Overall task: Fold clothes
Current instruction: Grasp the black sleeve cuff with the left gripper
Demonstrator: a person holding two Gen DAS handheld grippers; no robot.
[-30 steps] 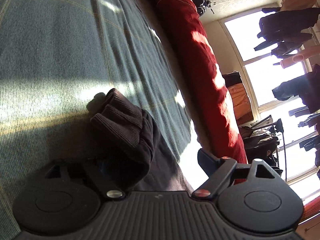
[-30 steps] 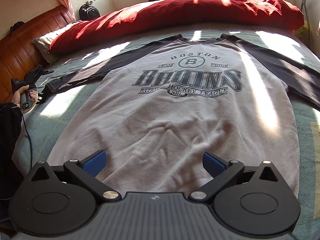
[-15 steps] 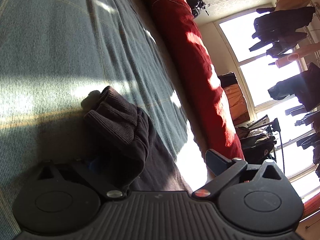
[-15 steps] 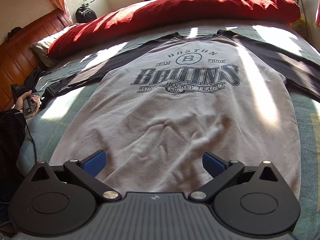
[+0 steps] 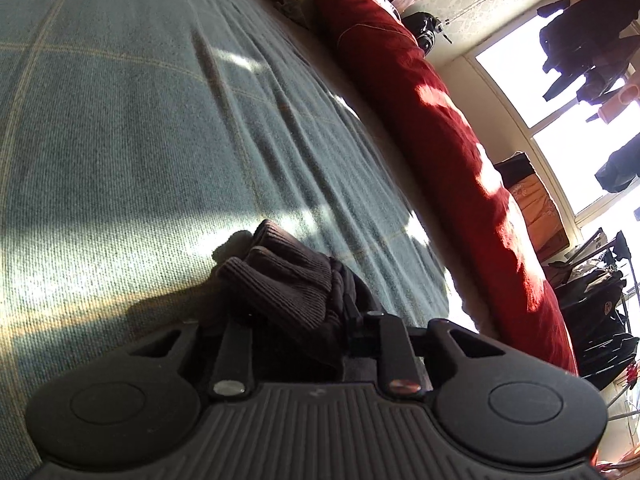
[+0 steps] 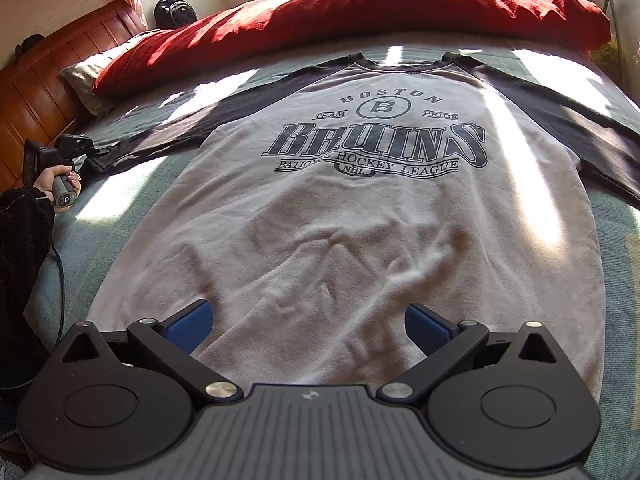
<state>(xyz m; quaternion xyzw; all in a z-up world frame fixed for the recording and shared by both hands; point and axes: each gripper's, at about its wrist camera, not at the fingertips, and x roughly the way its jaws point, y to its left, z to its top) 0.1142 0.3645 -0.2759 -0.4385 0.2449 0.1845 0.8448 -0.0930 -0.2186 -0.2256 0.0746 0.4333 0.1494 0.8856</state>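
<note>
Left gripper closing, jaws pinching ribbed dark cuff of sweatshirt. Right gripper spread wide, nothing gripped, hovering over sweatshirt hem. Sweatshirt flat, print up, on green bedspread; red duvet beyond collar.

Soft matt fleece sweatshirt, ribbed knit cuff; coarse woven bed cover; glossy wooden headboard; apparently matt plastic right hand-held gripper
</note>
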